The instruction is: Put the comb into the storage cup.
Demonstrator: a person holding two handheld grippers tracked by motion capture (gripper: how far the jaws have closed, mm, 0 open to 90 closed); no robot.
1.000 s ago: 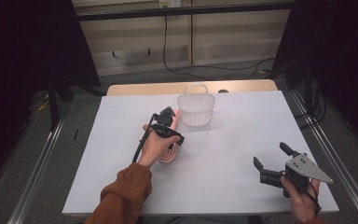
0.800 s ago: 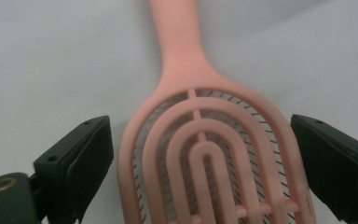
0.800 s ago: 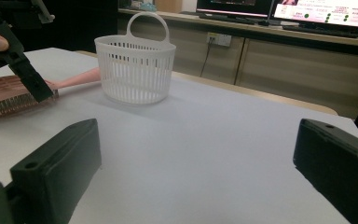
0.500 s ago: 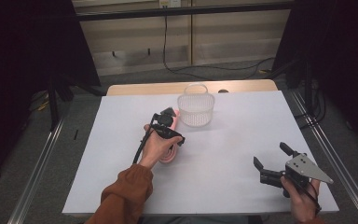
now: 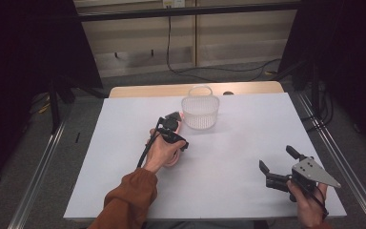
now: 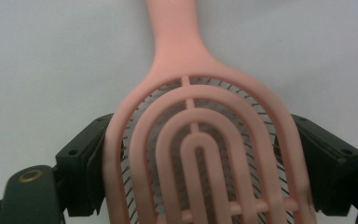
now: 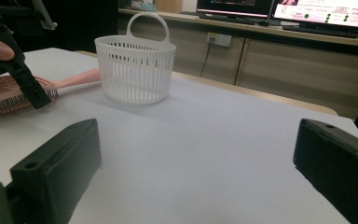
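Basket [image 5: 200, 112]: white plastic, slatted wall, arched handle on top; upright near the far edge of the table, a little right of its middle. Interior as seen through the slats in the right gripper view [image 7: 136, 74]: nothing visible inside, though the floor of it cannot be fully made out.

Hairbrush [image 6: 200, 154]: pink, vented back with curved ribs, thin bristles showing through the gaps; bristle side down toward the tabletop, outside the basket. Handle end [image 7: 77, 78] pointing toward the basket, close beside its wall; touching or not cannot be told.

Left gripper [image 5: 170, 130]: over the brush head, just in front of the basket. Black pads flanking both edges of the brush head and pressing on them in the left gripper view, so clenched on the hairbrush. Jaws just been closing a little, brush between them.

Right gripper [image 5: 279, 167]: near the front right corner of the table, well apart from basket and brush. Jaws spread wide, nothing between them, only bare tabletop ahead.

Table [image 5: 248, 143]: white top, wooden strip along the far edge.

Background: monitors lit on a counter behind the basket in the right gripper view.
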